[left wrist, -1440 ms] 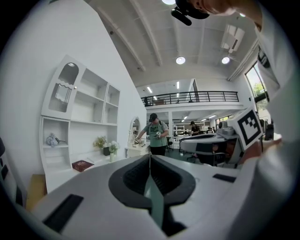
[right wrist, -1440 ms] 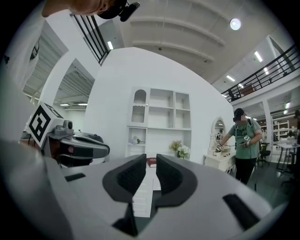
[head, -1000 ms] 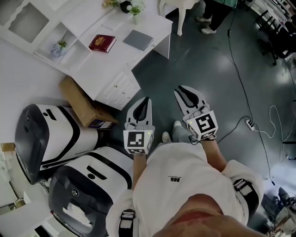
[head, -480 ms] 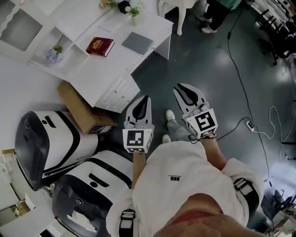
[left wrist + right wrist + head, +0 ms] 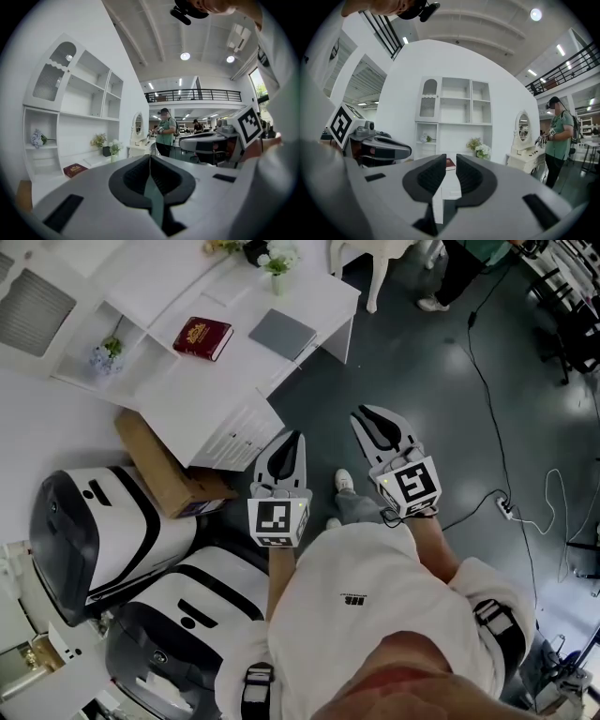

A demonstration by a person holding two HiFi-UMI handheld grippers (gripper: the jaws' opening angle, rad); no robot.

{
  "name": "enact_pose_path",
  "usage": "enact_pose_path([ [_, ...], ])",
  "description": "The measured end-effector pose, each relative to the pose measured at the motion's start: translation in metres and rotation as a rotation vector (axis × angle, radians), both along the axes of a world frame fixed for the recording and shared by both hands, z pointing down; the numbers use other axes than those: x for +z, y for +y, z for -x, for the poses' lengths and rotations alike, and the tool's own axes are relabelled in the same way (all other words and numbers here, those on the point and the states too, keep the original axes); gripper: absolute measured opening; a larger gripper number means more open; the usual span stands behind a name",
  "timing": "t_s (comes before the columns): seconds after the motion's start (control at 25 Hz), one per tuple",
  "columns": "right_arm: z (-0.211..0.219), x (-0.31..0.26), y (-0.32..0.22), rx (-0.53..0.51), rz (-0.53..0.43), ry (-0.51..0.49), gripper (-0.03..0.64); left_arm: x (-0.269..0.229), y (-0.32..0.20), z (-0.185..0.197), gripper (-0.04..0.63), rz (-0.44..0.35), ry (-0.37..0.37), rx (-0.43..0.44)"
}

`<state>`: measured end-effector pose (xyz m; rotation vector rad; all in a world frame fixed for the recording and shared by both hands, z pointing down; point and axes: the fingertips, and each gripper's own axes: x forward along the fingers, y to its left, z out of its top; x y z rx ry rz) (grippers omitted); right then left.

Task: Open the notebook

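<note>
The grey notebook, taken to be the task's thing, lies closed and flat on the white desk near its front corner, just beside a red book that lies to its left in the head view. Its long side runs from upper left to lower right there. From both tongs it lies ahead and to the left, well apart, with dark floor between. The left tongs are clenched on nothing and appear slightly nearer. The right tongs are released, with an empty gap between the jaws.
</note>
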<state>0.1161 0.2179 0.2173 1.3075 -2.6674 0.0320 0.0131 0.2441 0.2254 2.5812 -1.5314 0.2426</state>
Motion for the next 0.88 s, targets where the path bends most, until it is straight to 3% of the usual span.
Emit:
enact_pose_path([
  [0.88, -0.036, 0.013, -0.139, -0.079, 0.038, -0.021, 0.049, 0.011, -0.129, -0.041, 0.0, 0.027, -0.022, -0.07],
])
